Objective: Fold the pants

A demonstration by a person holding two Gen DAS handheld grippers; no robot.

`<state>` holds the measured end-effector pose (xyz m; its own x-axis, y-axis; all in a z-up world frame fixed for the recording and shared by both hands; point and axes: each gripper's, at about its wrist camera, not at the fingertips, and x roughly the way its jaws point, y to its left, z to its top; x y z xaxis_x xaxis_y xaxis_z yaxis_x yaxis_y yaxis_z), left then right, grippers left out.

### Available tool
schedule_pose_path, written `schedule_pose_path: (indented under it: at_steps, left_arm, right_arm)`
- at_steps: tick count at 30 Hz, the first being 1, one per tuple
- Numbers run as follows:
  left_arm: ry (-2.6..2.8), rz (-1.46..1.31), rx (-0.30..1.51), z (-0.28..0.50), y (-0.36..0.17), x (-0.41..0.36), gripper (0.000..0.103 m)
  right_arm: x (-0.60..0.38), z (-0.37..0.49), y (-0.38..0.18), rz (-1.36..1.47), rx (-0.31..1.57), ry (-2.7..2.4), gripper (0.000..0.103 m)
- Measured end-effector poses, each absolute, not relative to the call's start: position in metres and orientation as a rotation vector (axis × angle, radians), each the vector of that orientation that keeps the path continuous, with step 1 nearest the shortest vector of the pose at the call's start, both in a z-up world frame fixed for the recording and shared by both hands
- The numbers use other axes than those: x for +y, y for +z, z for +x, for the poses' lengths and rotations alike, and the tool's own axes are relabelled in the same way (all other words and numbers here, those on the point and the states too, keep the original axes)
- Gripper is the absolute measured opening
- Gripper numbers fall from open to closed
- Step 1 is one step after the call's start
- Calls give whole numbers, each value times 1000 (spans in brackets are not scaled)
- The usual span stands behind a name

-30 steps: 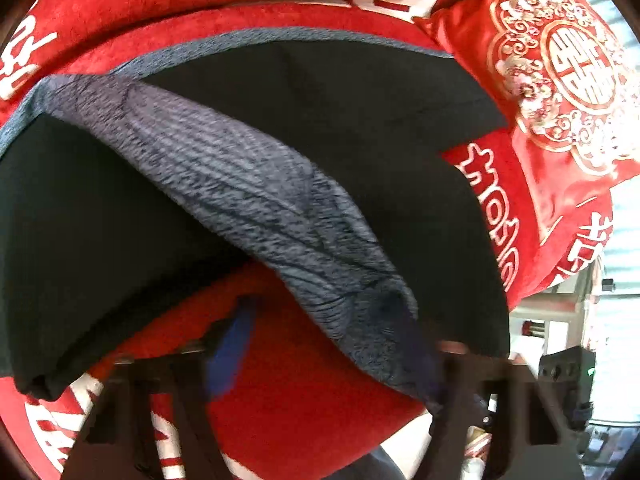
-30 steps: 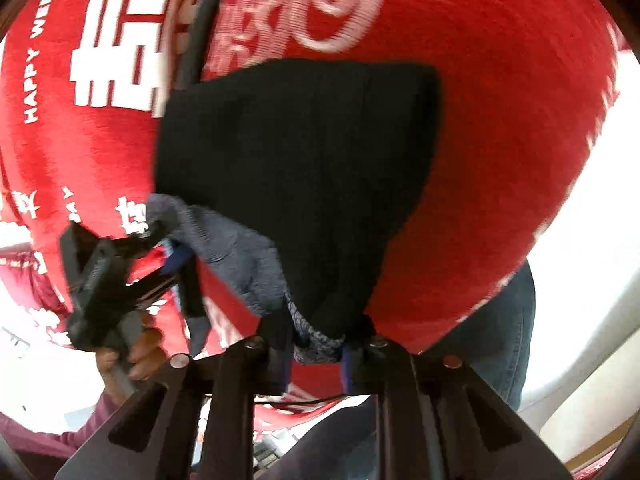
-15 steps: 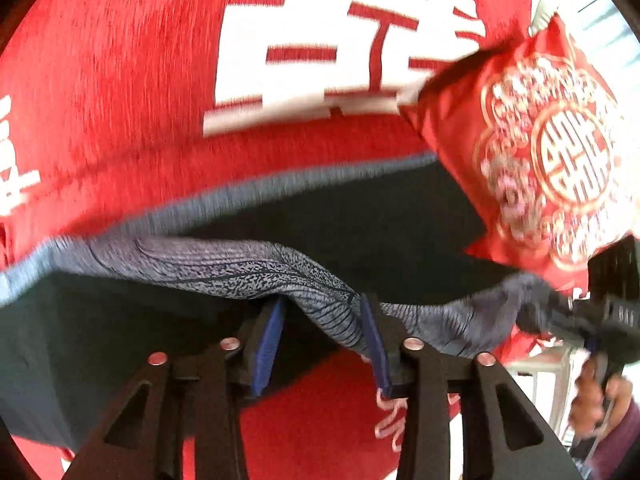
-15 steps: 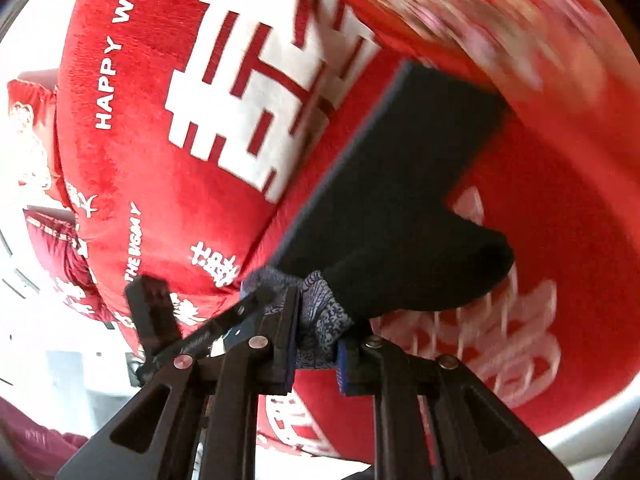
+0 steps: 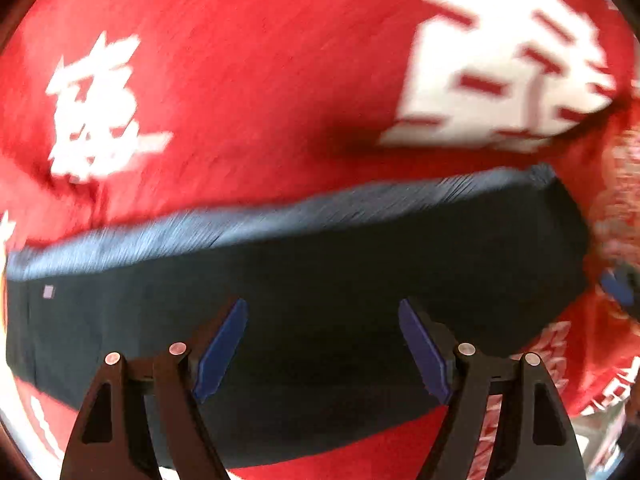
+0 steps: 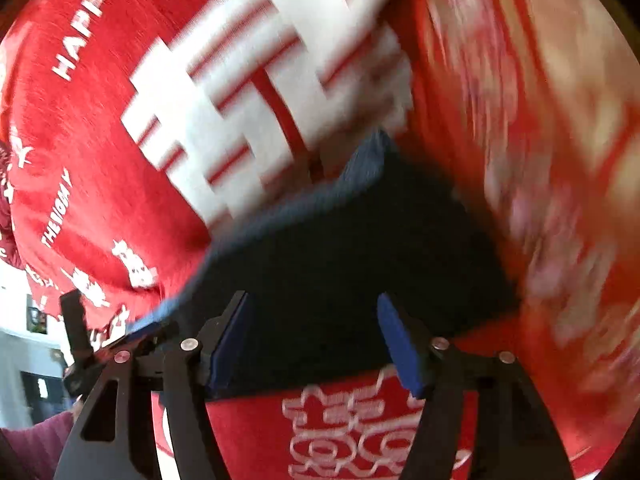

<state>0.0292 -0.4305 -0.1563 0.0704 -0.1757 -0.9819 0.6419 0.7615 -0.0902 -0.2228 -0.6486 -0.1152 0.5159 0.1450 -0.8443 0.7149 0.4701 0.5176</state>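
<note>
Both tongs, left (image 5: 322, 344) and right (image 6: 314, 338), spread wide, empty; folded pants (image 5: 320, 280) may spring open on soft blanket (image 5: 240, 80).

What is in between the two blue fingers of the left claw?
Only the dark pants, lying flat on the red blanket. The left claw is open, gripping nothing, in the left wrist view.

Each tool (image 5: 322, 344) (image 6: 316, 338) has black triangular-cutout arms, silver screws and blue pads (image 5: 220, 350).
</note>
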Motion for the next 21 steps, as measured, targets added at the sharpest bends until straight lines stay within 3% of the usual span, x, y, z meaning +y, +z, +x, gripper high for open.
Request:
schedule_pose_path:
  at_steps: [2, 4, 11, 13, 15, 16, 21]
  left_arm:
    - [-582, 429, 1400, 33, -172, -416, 79]
    - [-540, 430, 1422, 35, -184, -404, 79]
    - [-529, 433, 1409, 35, -197, -400, 80]
    - [-531, 415, 1412, 35, -200, -404, 87]
    - [-522, 416, 1408, 34, -202, -406, 87]
    - [-521, 425, 1407, 33, -201, -407, 87]
    - [-565, 459, 1429, 19, -196, -413, 87]
  right_arm:
    - [-645, -228, -140, 1153, 1013, -421, 59]
    - [-639, -230, -162, 1242, 992, -402, 56]
    - [-624, -209, -197, 1351, 956, -329, 55]
    - [-627, -211, -199, 1396, 920, -339, 55]
    - [-633, -211, -201, 1434, 897, -350, 35]
    - [-636, -211, -202, 1423, 912, -366, 10]
    - [-618, -219, -159, 1256, 881, -345, 8]
